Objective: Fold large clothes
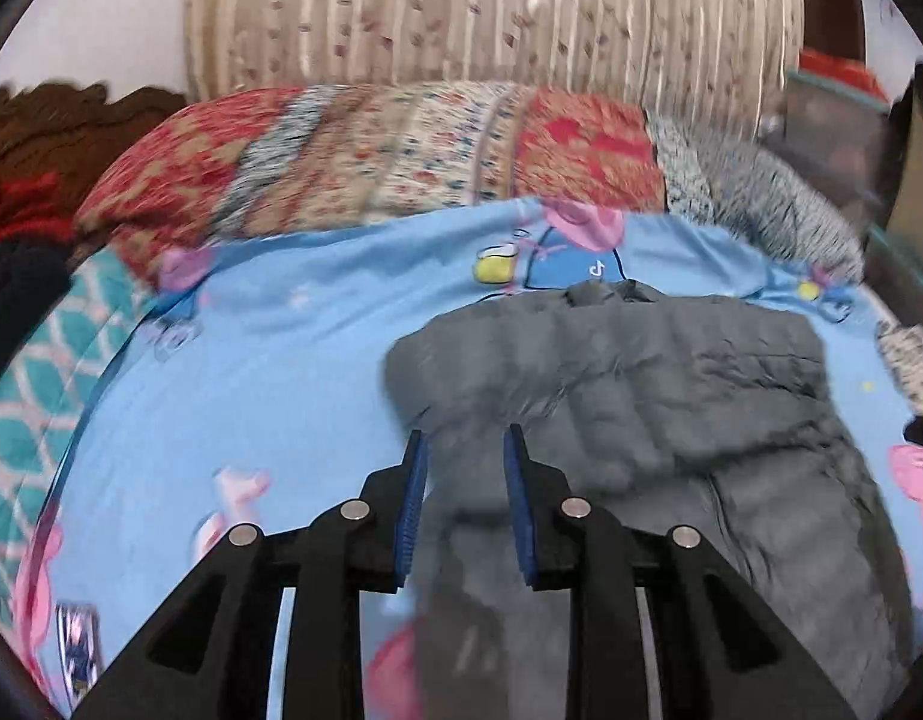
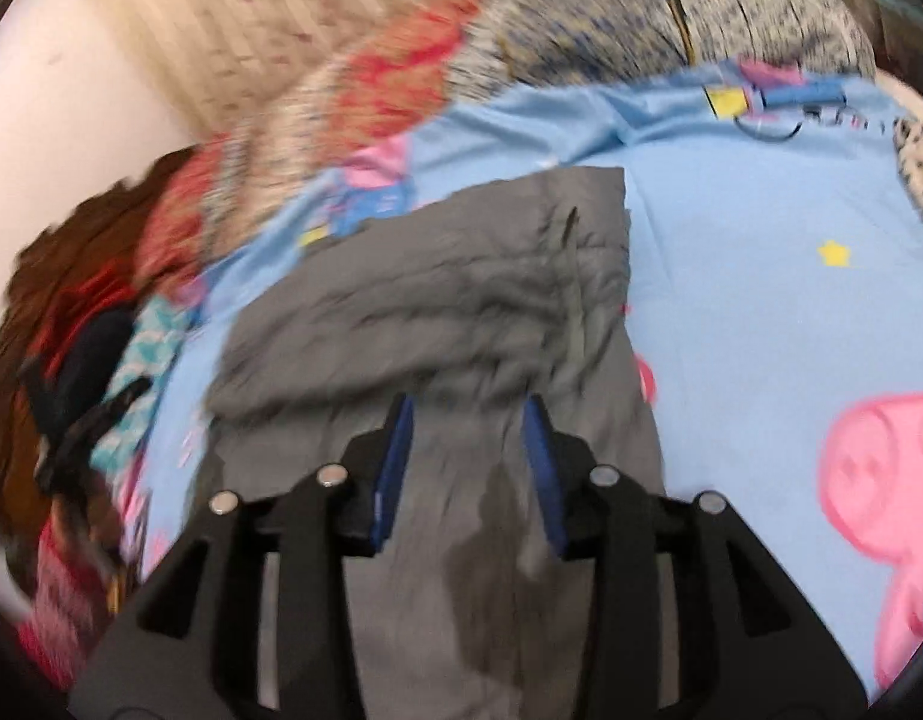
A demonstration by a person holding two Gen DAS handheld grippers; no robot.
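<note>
A grey quilted jacket [image 1: 671, 372] lies spread on a light blue cartoon-print bed sheet [image 1: 281, 348]. In the left wrist view a raised fold of its near edge fills the gap between the blue pads of my left gripper [image 1: 464, 433], which is shut on it. In the right wrist view the jacket [image 2: 461, 276] runs away from me over the sheet [image 2: 761, 300]. Its near part is lifted close to the camera between the pads of my right gripper [image 2: 470, 401], which grips it. Both views are blurred by motion.
Patterned quilts and pillows [image 1: 371, 150] are piled along the far side of the bed, before a striped curtain [image 1: 491, 6]. Dark and red clothes [image 2: 71, 312] are heaped at the left. A speckled cloth [image 2: 917, 168] lies at the right edge.
</note>
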